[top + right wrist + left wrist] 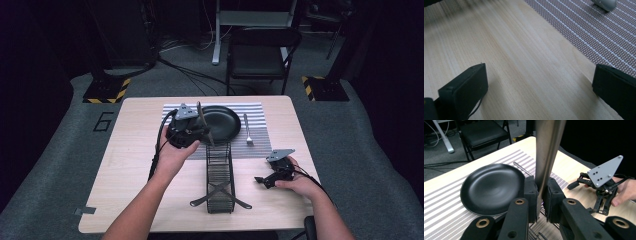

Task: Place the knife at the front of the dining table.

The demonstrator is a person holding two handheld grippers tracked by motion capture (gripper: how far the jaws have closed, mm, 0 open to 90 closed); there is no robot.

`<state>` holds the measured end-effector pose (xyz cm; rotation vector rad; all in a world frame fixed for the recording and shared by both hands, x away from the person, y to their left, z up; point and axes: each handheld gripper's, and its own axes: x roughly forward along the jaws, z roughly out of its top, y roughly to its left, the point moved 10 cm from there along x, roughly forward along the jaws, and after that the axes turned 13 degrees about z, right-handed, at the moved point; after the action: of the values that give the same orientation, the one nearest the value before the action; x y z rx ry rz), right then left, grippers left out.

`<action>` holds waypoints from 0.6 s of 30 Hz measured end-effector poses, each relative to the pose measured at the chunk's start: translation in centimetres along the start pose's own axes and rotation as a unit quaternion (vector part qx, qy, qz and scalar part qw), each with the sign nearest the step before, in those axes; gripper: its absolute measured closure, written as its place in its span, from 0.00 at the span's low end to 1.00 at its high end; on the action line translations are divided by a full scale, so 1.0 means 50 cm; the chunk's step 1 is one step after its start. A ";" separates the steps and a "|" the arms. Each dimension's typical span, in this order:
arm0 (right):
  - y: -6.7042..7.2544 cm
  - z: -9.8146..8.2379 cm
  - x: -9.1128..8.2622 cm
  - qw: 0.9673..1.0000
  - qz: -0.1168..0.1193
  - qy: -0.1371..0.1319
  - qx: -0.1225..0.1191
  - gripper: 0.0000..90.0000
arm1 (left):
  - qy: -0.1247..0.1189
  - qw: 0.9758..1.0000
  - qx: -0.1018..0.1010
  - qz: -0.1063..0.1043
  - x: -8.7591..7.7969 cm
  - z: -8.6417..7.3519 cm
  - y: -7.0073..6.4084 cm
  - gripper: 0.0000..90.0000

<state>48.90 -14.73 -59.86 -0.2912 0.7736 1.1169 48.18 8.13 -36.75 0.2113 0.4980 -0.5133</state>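
The wire rack (220, 177) is taken as the landmark. It stands lengthwise at the near middle of the table (125, 165), and seems placed there so that flatware can be reached from either side.

To the right of the rack, the right gripper (261, 180) is held low over bare wood, its jaws spread wide with nothing between them (in its own view only wood and a corner of the striped placemat (599, 27) lie ahead). It appears to be resting aside until wanted.

At the far left end of the rack, the left gripper (541, 195) is clamped on a flat metal utensil (547, 150), judged to be a knife. The utensil is held upright, probably so that it can be laid down beside the black plate (491, 187) just beyond the rack. A fork (247, 130) already lies right of the plate, beyond the rack's far right corner.

The utensil's top is cut off by the frame edge in the left gripper view, so blade or handle cannot be told. The rack's contents cannot be made out. A folding chair (260, 55) stands well beyond the table.
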 end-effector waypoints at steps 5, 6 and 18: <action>0.000 0.000 0.000 1.000 0.000 0.000 0.000 0.00 | -0.003 1.000 0.007 0.000 -0.014 0.021 0.002 0.90; 0.000 0.000 0.000 1.000 0.000 0.000 0.000 0.00 | -0.003 1.000 0.008 0.000 -0.018 0.024 0.004 0.90; 0.000 0.000 0.000 1.000 0.000 0.000 0.000 0.00 | -0.012 1.000 -0.003 0.011 -0.052 0.035 0.040 0.90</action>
<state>48.89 -14.73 -59.86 -0.2914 0.7739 1.1172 47.95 10.36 -33.77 0.2041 0.4726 -0.4920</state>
